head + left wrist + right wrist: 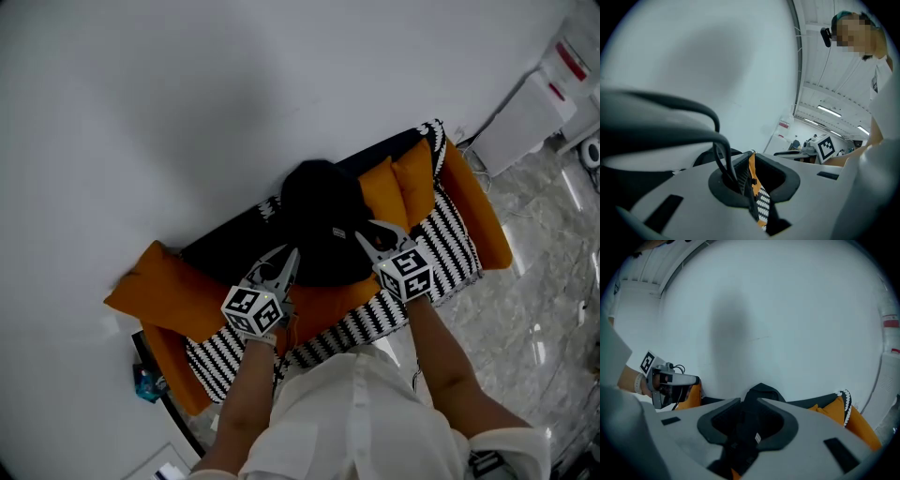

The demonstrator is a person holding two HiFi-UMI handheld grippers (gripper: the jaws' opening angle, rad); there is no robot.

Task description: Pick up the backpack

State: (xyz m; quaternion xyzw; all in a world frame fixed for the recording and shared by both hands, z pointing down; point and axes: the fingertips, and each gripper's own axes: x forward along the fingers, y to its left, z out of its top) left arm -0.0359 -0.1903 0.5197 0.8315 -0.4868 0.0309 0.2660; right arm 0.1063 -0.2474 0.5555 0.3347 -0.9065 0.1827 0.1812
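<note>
Black backpack (319, 220), upright, on orange sofa (155, 291)

dim, cool, even light. a soft grey shadow spreads over the white wall (234, 103). ceiling strip lights (829, 111) glow in the left gripper view. both gripper views bend strongly, corners black, nearest surfaces blurred.

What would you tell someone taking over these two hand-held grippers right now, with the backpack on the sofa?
Left gripper: jaws closed on a thin black strap, it seems.
Right gripper: jaws closed on the black fabric of the backpack.
Where: the backpack appears to rest against the back of the orange sofa, with a gripper at each lower side.
Done: both grips look taken.
Left to do: lift it clear of the sofa, probably raising both sides together.
</note>
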